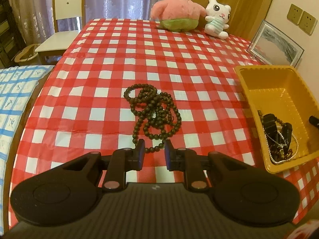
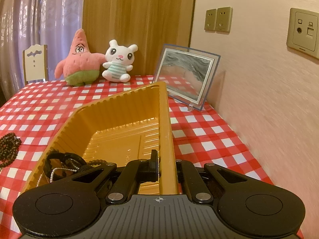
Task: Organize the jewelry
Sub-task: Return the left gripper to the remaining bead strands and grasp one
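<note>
Wooden round-bead necklace (image 1: pixel 153 115) heaped | left tongs (image 1: pixel 154 151) agape | right tongs (image 2: pixel 166 165) clamp ribbed tray (image 2: pixel 127 109) wall

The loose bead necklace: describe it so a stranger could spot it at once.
Start from the red-and-white checked tablecloth. Left of the yellow tray, just ahead of the open left gripper, lies the dark bead necklace in a tangled heap. Unlike the other jewelry, it lies outside the tray.

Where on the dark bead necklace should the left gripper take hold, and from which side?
Take the single near strand of the bead necklace, where it lies between the left gripper fingers. Come from the near side, low over the tablecloth. That strand lies apart from the tangled heap beyond, so it should pinch cleanly.
</note>
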